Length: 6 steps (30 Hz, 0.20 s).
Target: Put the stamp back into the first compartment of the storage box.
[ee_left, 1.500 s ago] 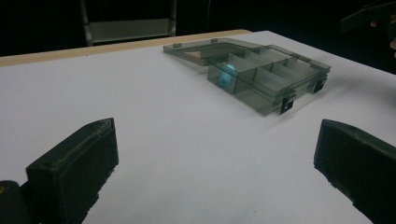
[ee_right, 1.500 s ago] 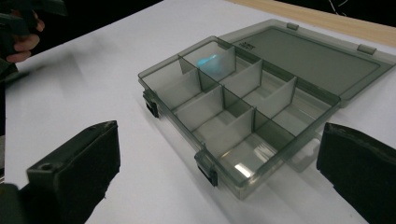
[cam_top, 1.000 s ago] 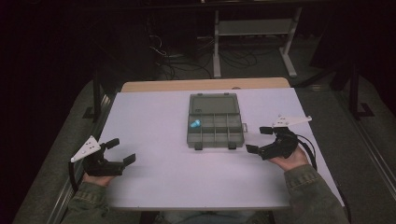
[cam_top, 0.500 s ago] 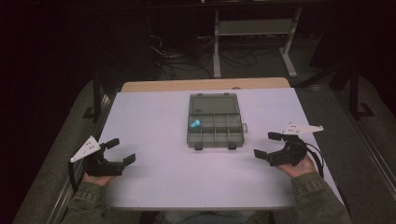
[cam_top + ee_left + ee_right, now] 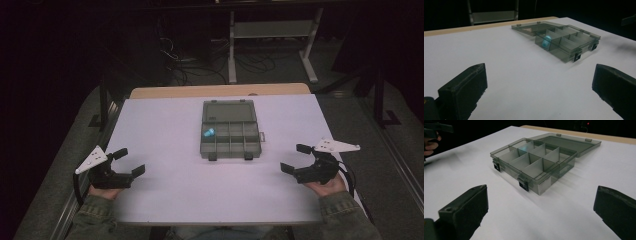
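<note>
Right gripper [image 5: 296,159] withdrawn from organizer box [image 5: 230,131], jaws apart

Right gripper [image 5: 541,212]: jaws stood wide apart, nothing between them. Compartment box [image 5: 534,161] lay ahead on the white table [image 5: 599,170], lid flat open beyond it.

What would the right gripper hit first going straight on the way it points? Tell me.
Probably the organizer box: it lies ahead between the open jaws of the right gripper, its latched front corner nearest, with bare white table before it. In the high view the box sits somewhat off that line, so a miss is possible.
</note>
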### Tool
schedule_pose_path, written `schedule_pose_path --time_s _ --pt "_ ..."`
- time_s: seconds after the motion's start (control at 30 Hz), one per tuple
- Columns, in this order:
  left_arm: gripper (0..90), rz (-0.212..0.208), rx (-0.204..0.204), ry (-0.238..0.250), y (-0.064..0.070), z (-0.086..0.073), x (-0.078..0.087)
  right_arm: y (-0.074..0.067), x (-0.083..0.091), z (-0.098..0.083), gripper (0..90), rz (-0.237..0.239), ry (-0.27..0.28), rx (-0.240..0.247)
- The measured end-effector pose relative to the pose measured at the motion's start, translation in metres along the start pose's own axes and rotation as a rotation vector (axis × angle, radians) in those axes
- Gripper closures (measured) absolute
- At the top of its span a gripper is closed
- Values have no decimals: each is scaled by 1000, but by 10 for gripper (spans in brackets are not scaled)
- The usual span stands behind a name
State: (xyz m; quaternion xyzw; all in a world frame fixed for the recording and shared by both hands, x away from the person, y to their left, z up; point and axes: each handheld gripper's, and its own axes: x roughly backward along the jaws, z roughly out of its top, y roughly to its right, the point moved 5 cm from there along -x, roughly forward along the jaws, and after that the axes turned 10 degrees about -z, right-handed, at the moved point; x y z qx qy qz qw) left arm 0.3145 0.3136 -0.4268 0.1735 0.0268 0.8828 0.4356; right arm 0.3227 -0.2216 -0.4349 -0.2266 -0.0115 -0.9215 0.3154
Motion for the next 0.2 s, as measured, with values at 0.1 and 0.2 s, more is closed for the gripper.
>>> schedule_pose_path --time_s 0.1,0.2 --pt "0 0 -1 -1 0 0 0 0 2 -2 0 -7 19 3" --pt "0 -3 0 5 0 1 0 -2 2 -3 0 -9 28 2"
